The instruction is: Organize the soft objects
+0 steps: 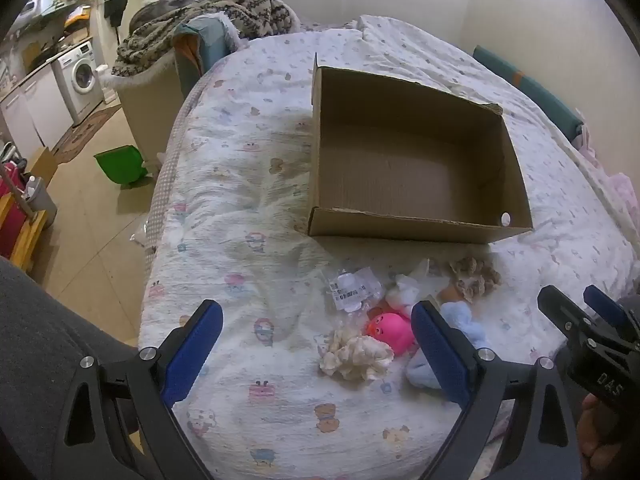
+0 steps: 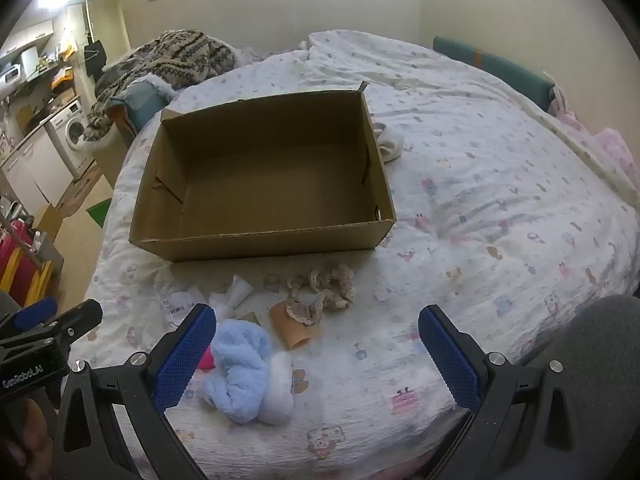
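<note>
Above the near edge of the bed [image 1: 248,208], the left gripper [image 1: 316,344] is hovering with its blue-padded fingers spread wide apart and gripping nothing. Between those fingers a cream ruffled scrunchie [image 1: 356,354] is lying on the quilt, touching a pink rubber toy with a face [image 1: 388,330] just beyond it. The right gripper [image 2: 316,344] is hanging beside the left one, likewise over the near edge, its fingers also standing far apart with nothing between the pads. Just inside its left finger [image 2: 184,356] a fluffy light-blue and white soft bundle [image 2: 248,372] is resting on the quilt, and a sliver of the pink toy is showing behind that finger. Farther from the edge, a tan item trimmed with lace [image 2: 298,320] is lying near a beige lace scrunchie [image 2: 332,284], with a white cloth piece [image 2: 236,294] and a clear packet bearing a barcode label [image 1: 352,290] to their left. Beyond this cluster, toward the middle of the bed, an open cardboard box [image 2: 264,240] is sitting on the quilt with bare cardboard showing inside. A white rolled cloth [image 2: 390,142] is lying against the box's far right side. At the bed's far left corner a patterned knit blanket [image 1: 208,16] is heaped, and a washing machine [image 1: 80,74] is standing on the floor beyond.
</note>
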`<state>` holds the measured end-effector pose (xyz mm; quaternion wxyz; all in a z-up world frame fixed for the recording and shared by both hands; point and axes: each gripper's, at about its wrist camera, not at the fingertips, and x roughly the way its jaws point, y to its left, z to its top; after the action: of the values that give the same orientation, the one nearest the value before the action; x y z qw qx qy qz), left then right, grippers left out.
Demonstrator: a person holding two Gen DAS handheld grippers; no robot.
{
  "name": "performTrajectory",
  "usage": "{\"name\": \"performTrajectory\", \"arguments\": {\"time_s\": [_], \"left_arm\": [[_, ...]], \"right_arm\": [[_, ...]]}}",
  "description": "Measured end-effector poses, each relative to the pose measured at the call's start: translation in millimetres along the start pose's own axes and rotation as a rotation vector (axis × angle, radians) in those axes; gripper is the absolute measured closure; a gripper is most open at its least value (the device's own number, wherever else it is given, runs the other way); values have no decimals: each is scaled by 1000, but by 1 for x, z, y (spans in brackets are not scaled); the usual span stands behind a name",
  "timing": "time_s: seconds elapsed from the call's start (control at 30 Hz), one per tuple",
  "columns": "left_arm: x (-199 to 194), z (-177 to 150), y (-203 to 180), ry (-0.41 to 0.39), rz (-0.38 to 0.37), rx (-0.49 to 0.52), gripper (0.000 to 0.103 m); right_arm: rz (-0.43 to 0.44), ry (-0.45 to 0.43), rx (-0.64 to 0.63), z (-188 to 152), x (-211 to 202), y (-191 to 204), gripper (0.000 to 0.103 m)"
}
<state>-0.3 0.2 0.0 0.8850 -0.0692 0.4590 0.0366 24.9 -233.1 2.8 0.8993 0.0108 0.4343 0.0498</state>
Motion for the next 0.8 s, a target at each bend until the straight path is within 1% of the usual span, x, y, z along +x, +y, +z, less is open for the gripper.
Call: {"name": "performTrajectory", "arguments": {"time_s": [0.1, 0.27, 0.33, 0.8], "left_arm": [[-1, 0, 2, 1, 0, 0, 8], [-1, 0, -9, -3, 9, 12, 8], [0, 0, -8, 3, 8, 18, 8], [-3, 2, -7, -2, 5, 24, 8]], "right_arm": [[0, 1, 0, 0, 1, 0, 0], [-1, -1, -5, 0, 1, 1, 0], [-3, 2, -2, -5, 8, -2, 0], [-3, 7, -4, 0, 1, 1, 0]]}}
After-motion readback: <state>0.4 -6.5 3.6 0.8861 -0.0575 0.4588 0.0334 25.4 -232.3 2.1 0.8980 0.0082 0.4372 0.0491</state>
